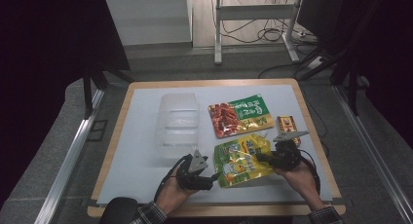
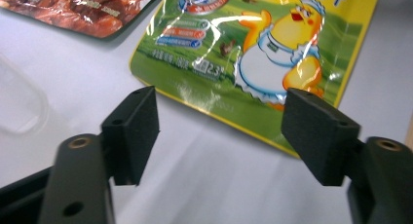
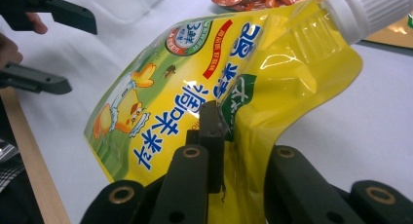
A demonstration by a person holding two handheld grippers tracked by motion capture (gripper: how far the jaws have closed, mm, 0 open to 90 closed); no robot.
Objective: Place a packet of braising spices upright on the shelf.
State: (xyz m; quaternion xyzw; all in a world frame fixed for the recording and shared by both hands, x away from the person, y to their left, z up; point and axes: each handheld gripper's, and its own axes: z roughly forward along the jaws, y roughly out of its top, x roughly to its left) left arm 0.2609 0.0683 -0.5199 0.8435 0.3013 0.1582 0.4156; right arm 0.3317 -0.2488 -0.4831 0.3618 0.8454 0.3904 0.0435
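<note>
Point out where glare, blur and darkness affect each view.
High view: dark surroundings, lit table. Left gripper view: glare streaks on the yellow pouch; near claw parts blurred. Right gripper view: sheen on the pouch near its white cap.

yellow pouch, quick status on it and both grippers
Right gripper shut on yellow pouch, edge pinched and lifted. Left gripper open, pouch just beyond its jaws. Red snack bag and clear container lie apart, nothing blocking.

clear box (image 1: 176,124): table centre, 10 o'clock side | red snack bag (image 1: 239,115): 1 o'clock, just right of box | small carton (image 1: 288,124): 3 o'clock, near right edge
</note>
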